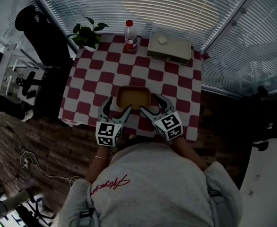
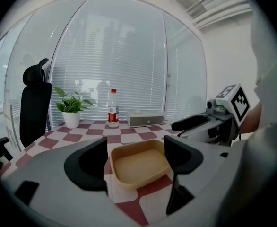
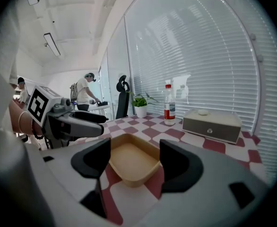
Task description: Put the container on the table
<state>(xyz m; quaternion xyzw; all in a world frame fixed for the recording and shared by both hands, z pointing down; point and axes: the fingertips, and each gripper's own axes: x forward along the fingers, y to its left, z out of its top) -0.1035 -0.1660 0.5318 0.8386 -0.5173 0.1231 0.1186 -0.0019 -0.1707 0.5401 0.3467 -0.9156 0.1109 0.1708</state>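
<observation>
An empty tan container (image 1: 134, 97) sits on the red-and-white checkered table (image 1: 176, 86), near its front edge. My left gripper (image 1: 116, 110) is open just before the container's front left corner. My right gripper (image 1: 155, 107) is open at its front right corner. Neither holds anything. In the left gripper view the container (image 2: 139, 167) lies beyond the spread jaws of the left gripper (image 2: 136, 151), with the right gripper (image 2: 195, 123) to its right. In the right gripper view the container (image 3: 131, 162) lies past the right gripper (image 3: 134, 157), and the left gripper (image 3: 82, 122) shows at left.
At the table's far edge stand a potted plant (image 1: 86, 34), a red-labelled bottle (image 1: 130, 36) and a grey box (image 1: 169, 48). A black office chair (image 1: 39, 27) stands at the left. Window blinds close off the far side. People stand far off (image 3: 86, 93).
</observation>
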